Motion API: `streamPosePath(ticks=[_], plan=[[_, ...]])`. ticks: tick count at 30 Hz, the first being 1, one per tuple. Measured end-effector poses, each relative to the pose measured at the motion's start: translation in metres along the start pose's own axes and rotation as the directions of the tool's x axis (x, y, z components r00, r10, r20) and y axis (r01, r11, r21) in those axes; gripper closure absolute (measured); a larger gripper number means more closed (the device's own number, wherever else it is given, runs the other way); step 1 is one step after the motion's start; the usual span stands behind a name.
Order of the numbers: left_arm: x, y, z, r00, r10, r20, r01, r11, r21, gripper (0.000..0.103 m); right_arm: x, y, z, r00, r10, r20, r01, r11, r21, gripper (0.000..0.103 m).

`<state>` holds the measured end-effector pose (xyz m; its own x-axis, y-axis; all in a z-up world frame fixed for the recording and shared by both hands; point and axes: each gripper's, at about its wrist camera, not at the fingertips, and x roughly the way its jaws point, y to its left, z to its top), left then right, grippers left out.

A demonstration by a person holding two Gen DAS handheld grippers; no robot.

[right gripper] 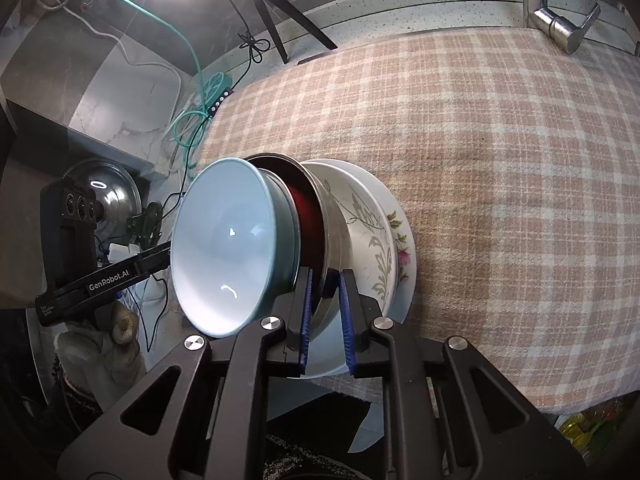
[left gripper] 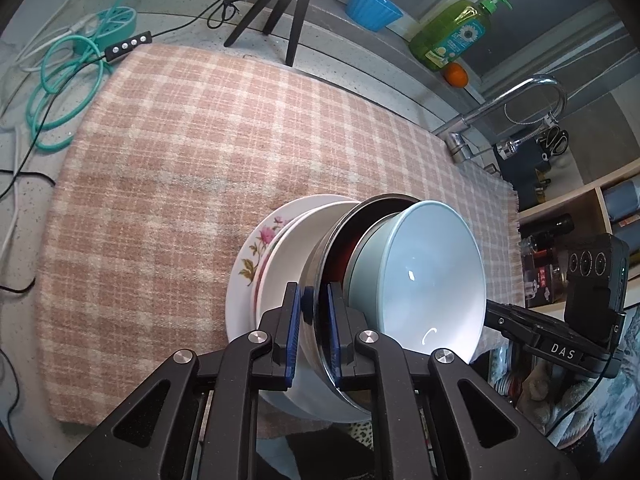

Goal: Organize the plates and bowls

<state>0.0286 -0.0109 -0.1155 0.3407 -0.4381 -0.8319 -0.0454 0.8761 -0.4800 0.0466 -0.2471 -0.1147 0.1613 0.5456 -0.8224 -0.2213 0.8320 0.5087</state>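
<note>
A stack of dishes rests on the plaid cloth (left gripper: 180, 152) near its front edge. At the bottom lies a floral plate (left gripper: 248, 256) (right gripper: 402, 248), with a white bowl (left gripper: 292, 248) (right gripper: 360, 216) on it. Above that sits a steel bowl (left gripper: 348, 216) (right gripper: 336, 216) with a dark red inside, and a light blue bowl (left gripper: 420, 272) (right gripper: 224, 240) nests in it. My left gripper (left gripper: 316, 292) is shut on the steel bowl's rim. From the opposite side, my right gripper (right gripper: 325, 276) clamps the same rim. Each view shows the other gripper's body beyond the blue bowl.
A black tripod (left gripper: 284, 4) stands behind the cloth, with teal and black cables (left gripper: 60, 92) at its left. A faucet (left gripper: 516, 100), a green soap bottle (left gripper: 452, 36), an orange (left gripper: 456, 74) and a blue cup (left gripper: 372, 6) are at the back right. A gloved hand (right gripper: 120, 328) holds the left gripper.
</note>
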Motion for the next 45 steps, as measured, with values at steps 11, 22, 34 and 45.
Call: streamPosePath(ticks=[11,22,34,45], plan=[[-0.007,-0.001,-0.001,1.0,0.01,0.027,-0.01,1.0,0.007,0.09,-0.004,0.0,-0.004,0.999,-0.023,0.022,0.023,1.0,-0.01,0.086],[-0.013,-0.005,-0.003,0.999,0.011,0.047,-0.012,1.0,0.017,0.089,-0.024,0.001,-0.007,0.995,-0.052,0.084,0.055,0.998,-0.027,0.067],[-0.039,-0.006,-0.007,0.994,0.033,0.108,-0.039,0.998,0.05,0.074,-0.047,0.003,-0.02,0.983,-0.104,0.154,0.114,0.992,-0.056,0.05],[-0.07,-0.029,-0.048,0.97,0.102,0.221,-0.142,0.975,0.173,0.056,-0.075,0.018,-0.05,0.955,-0.148,0.258,0.188,0.972,-0.14,0.045]])
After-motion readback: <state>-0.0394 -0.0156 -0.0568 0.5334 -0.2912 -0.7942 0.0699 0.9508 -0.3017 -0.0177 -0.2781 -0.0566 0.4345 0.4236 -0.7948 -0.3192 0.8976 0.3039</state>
